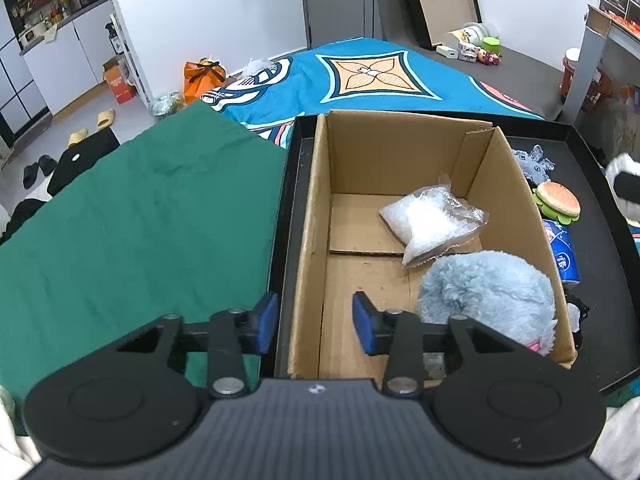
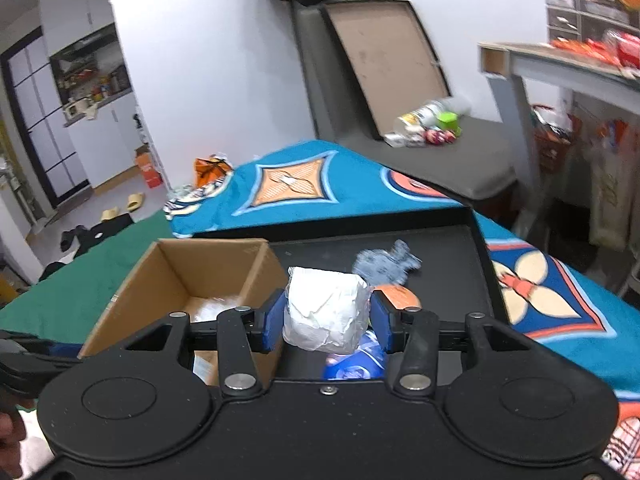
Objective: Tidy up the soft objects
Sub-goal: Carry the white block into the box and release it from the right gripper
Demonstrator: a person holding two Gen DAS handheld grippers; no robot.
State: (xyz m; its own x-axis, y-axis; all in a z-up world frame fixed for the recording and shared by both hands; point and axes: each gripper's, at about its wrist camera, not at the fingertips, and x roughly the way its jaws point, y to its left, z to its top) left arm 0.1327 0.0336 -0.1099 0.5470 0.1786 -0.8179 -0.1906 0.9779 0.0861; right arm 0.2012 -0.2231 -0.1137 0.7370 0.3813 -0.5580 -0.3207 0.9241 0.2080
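1. My left claw [image 1: 315, 322] straddles the near-left wall of the cardboard box [image 1: 308, 240]. One blue pad is outside over the black tray's rim, the other inside the box. Whether the pads press on the wall, I can't tell.
2. My right claw [image 2: 327, 322] is clamped on a white crumpled-looking soft packet [image 2: 326, 308]; both blue pads press its sides. It hangs clear above the black tray [image 2: 452, 264], just right of the box's right wall.
3. The box stands open-topped in the left part of the tray. Inside, toward the right wall: a clear bag of white filling [image 1: 432, 220] at mid-depth, and a fluffy grey-blue plush [image 1: 488, 292] in the near-right corner, touching the bag's near edge.
4. In the tray, right of the box, far to near: a grey knitted piece [image 1: 536, 164], a burger-shaped toy [image 1: 559, 201], a blue tissue pack [image 1: 564, 256]. Something black lies nearest; I can't identify it.
5. Right-wrist view: the grey knitted piece sits beyond the held packet, an orange edge shows just behind the right pad, and the blue pack shows directly below the packet.
6. The tray sits on a bed with a green cover [image 1: 140, 220] to the left and a blue patterned blanket [image 1: 360, 76] beyond it and to the right.
7. Far left floor: yellow slippers [image 1: 106, 118] and an orange bag [image 1: 204, 78].
8. The right-wrist view is motion-blurred at its edges; small detail there is unreadable.
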